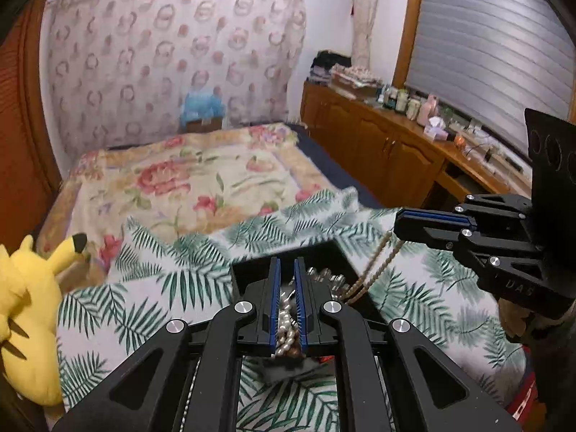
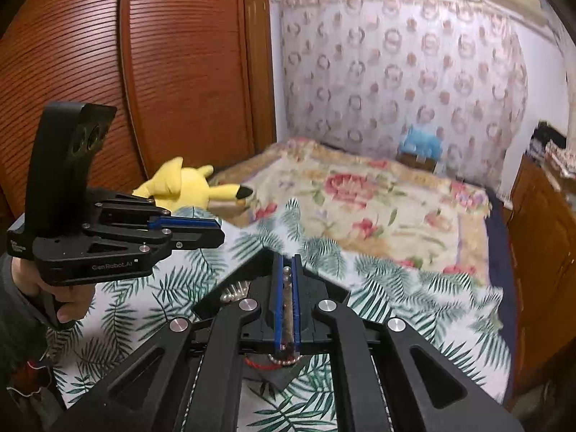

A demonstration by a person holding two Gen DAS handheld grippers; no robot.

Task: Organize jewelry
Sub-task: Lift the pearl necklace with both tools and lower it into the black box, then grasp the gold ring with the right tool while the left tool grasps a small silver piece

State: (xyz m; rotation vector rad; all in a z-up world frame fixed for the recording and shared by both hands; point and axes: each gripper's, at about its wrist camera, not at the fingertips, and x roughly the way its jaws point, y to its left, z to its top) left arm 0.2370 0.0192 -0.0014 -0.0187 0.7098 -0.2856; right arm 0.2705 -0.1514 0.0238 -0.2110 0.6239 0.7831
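A black jewelry box [image 1: 325,252] sits on a palm-leaf cloth, holding silver beads [image 1: 329,277]. My left gripper [image 1: 287,266] is shut on a white pearl strand [image 1: 288,318] above the box. My right gripper [image 1: 399,224] shows at the right of the left wrist view, shut on a beige bead necklace [image 1: 374,268] that hangs from it into the box. In the right wrist view my right gripper [image 2: 287,264] is shut on that bead strand [image 2: 287,280], over the box [image 2: 234,300]. My left gripper [image 2: 219,232] shows at the left there, jaws together.
A palm-leaf cloth [image 1: 162,288] covers the near end of a bed with a floral blanket [image 1: 187,176]. A yellow plush toy [image 1: 28,309] lies at the left. A wooden dresser [image 1: 396,144] with bottles stands at the right, a wooden wardrobe [image 2: 126,72] at the left.
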